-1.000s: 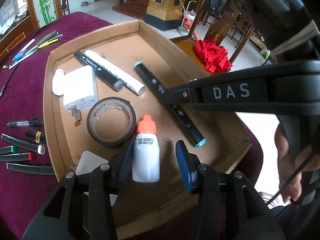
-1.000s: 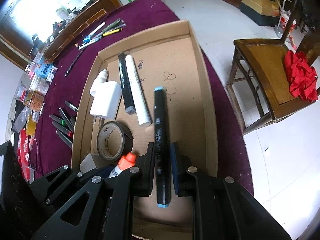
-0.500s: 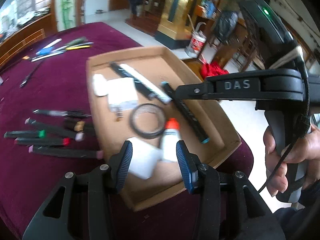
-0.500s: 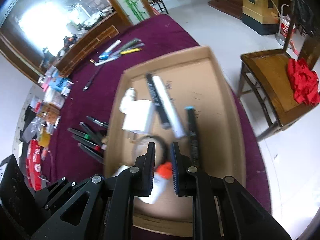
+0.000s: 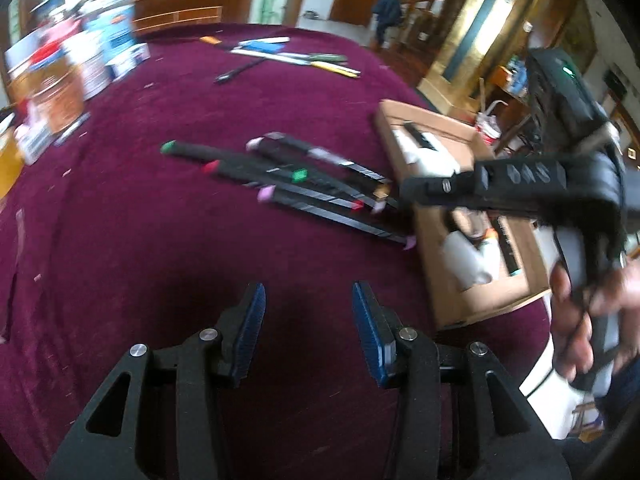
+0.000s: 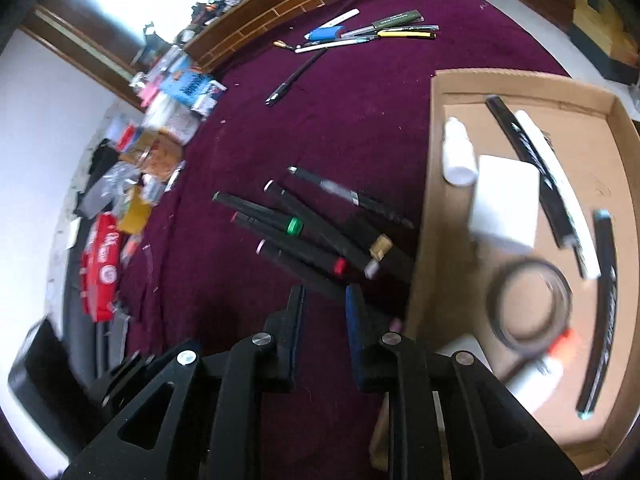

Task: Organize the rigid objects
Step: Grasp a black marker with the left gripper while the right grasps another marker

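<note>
Both grippers empty: left (image 5: 307,312) fingers wide, right (image 6: 325,312) fingers narrow. Markers (image 6: 316,236) lie fanned on maroon surface (image 6: 360,112), long axes pointing toward box (image 6: 424,240).

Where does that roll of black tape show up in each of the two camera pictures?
Left wrist view: not identifiable; the right gripper covers that part of the cardboard tray.
Right wrist view: the roll of tape lies in the tray, lower right, beside the white box.
Shared landmark: the green-capped marker on the purple cloth.
</note>
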{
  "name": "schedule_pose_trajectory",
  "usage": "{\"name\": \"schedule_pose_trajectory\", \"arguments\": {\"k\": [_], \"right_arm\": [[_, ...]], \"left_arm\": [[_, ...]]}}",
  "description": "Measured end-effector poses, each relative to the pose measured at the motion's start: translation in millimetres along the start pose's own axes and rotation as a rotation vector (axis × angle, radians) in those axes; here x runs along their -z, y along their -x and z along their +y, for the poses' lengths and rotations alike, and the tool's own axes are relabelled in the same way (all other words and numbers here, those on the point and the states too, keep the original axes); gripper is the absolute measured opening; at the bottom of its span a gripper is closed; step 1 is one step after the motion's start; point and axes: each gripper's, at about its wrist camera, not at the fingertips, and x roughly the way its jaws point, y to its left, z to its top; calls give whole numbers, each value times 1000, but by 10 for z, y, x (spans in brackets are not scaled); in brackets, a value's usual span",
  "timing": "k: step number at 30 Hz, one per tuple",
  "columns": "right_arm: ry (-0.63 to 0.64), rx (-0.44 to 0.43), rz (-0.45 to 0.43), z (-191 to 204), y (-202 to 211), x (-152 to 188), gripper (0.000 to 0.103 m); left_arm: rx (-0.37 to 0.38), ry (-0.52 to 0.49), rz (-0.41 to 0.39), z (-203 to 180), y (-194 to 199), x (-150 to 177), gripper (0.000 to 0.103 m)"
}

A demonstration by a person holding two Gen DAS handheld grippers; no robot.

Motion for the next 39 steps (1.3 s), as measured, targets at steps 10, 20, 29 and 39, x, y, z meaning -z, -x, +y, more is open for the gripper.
{"name": "schedule_pose_trajectory", "arguments": {"k": [10,20,29,39], "right_arm": [[-26,185,38,-54,-560,-355,23],[-100,18,150,239,-632,131,36],[-51,-35,119,430,-406,377,36],[-1,-71,124,386,-266,416,36]], "left_arm": [[-36,58,-4,524,202,173,43],[-22,61,1,720,210,164,43],[33,101,60,776,77,163,43],[-55,67,157,501,-194,179,43]]}}
